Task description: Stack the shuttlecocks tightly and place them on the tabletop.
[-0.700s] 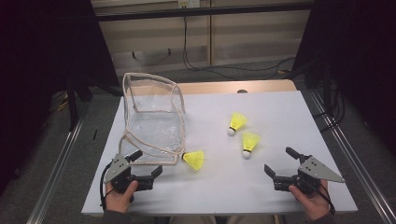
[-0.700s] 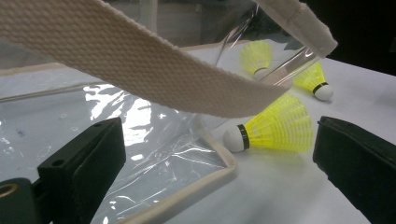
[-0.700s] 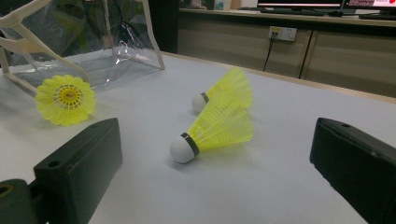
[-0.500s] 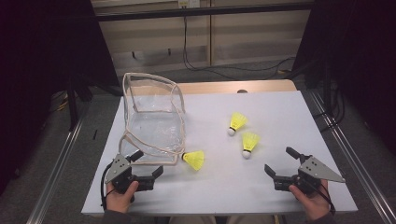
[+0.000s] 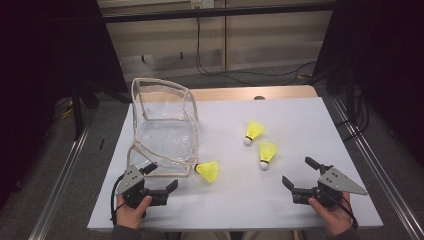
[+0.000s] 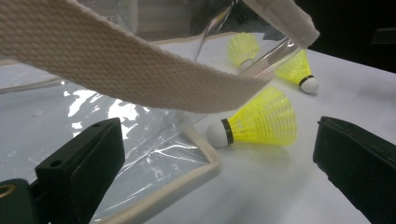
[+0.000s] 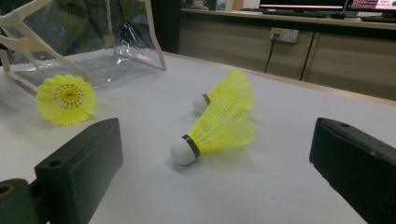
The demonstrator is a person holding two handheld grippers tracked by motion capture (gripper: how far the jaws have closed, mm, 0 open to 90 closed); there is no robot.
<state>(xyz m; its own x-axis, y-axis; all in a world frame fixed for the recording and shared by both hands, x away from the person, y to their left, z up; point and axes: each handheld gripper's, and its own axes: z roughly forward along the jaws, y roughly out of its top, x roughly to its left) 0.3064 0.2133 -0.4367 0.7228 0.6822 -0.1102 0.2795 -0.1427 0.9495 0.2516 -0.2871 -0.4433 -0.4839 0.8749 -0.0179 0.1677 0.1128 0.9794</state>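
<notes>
A clear plastic bag [image 5: 162,127] with cream webbing trim lies open on the left of the white table [image 5: 300,120]. One yellow shuttlecock [image 5: 207,171] rests at the bag's near corner, cork toward the bag. Two more shuttlecocks [image 5: 255,131] [image 5: 267,152] lie mid-table. My left gripper [image 5: 162,176] stands open just before the bag's near edge. In the left gripper view the bag's strap [image 6: 140,65] hangs above the jaws and the nearest shuttlecock [image 6: 261,119] lies ahead. My right gripper [image 5: 297,170] is open, facing a shuttlecock [image 7: 219,130] that lies ahead of its jaws.
Metal frame rails [image 5: 370,160] run along both sides of the table. Cables [image 5: 240,72] lie on the floor behind it, in front of a low wall. A strip of wooden tabletop [image 5: 250,93] shows at the far edge.
</notes>
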